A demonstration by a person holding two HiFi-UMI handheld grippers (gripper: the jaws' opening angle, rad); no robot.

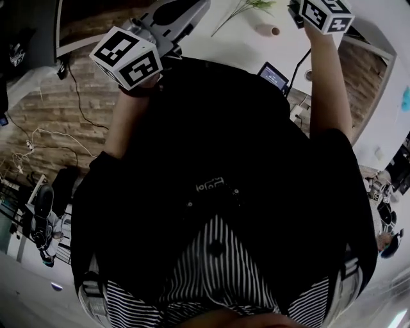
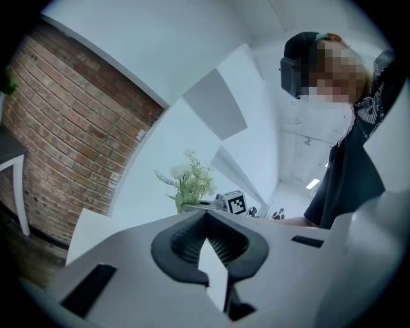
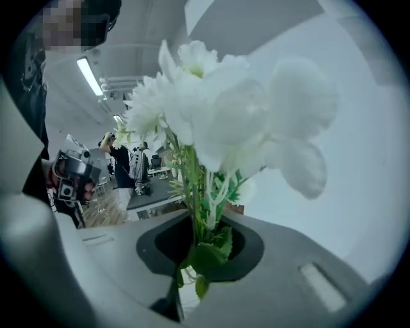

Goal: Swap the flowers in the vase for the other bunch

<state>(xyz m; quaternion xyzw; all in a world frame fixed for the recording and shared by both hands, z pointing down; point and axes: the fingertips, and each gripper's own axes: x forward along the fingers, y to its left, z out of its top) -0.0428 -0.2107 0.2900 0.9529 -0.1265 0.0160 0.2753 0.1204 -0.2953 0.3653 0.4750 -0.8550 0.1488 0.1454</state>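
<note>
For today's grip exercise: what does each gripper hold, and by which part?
The right gripper holds the white flower bunch by its green stems; the left gripper holds nothing.

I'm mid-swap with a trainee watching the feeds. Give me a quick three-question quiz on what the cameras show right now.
1. What is clamped in the right tool?
2. True or false: the left tool holds a flower stem.
3. At the white table in the head view, the second bunch is: A) lying loose on top B) gripped by the left tool C) standing upright in a pot

Key
1. The bunch of white flowers, gripped by its green stems.
2. False: nothing is between its jaws.
3. A
</note>
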